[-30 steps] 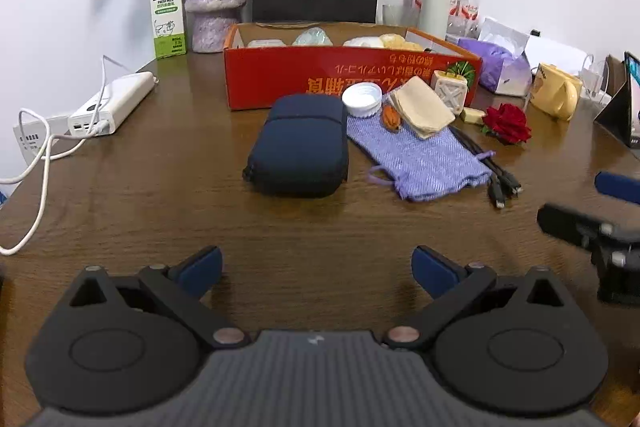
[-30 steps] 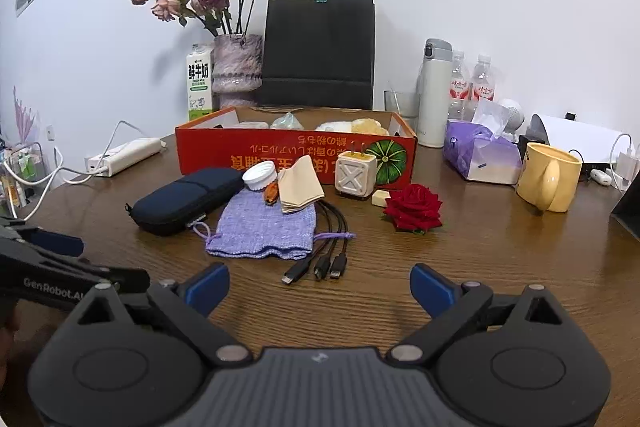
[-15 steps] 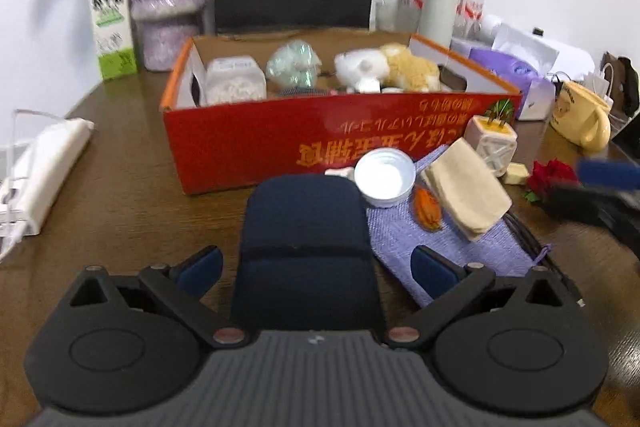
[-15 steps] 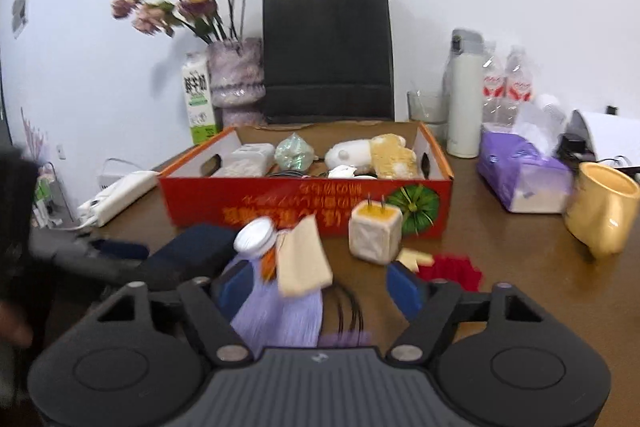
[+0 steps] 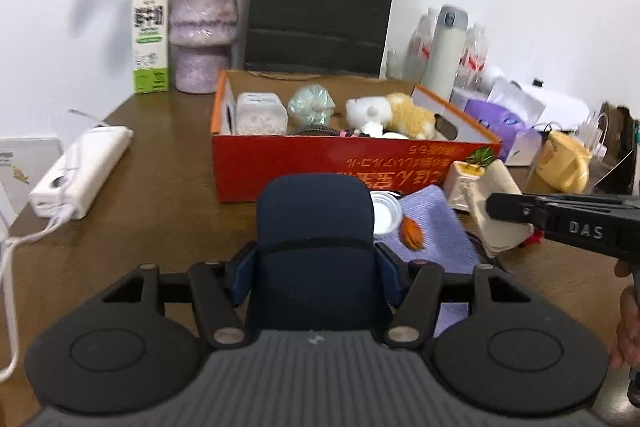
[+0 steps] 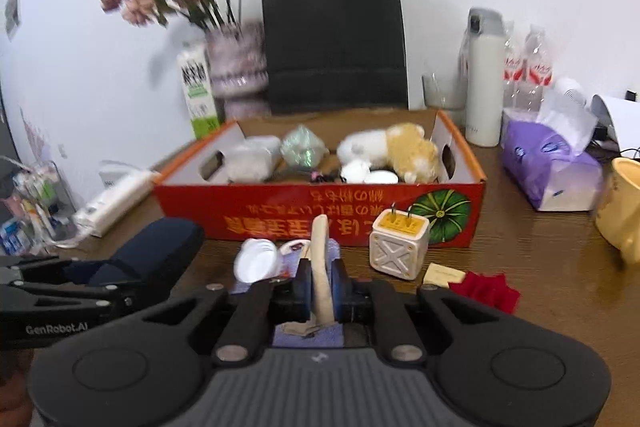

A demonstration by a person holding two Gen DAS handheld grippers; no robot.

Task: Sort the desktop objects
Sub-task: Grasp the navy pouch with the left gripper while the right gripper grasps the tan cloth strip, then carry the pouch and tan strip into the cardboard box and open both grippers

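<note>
**Both grippers clamped: navy case on the left, beige pad on the right**

The left gripper (image 5: 316,277) has its blue fingers (image 5: 243,277) pressed against both sides of a navy zip case (image 5: 314,223), which fills the gap between the jaws and runs forward from them. Directly ahead of the case stands the red cardboard box (image 5: 320,163), holding a plush toy (image 5: 408,117) and a small clear tub (image 5: 260,115). To the right of the jaws lie a white lid (image 5: 384,213) and a purple knit pouch (image 5: 436,239).

The right gripper (image 6: 320,291) pinches a thin beige pad (image 6: 322,267) held on edge, upright between nearly closed jaws. Just ahead and right of those jaws sits a cream plug cube (image 6: 398,245); farther right, a red fabric rose (image 6: 486,289). The box front is directly ahead.
</note>
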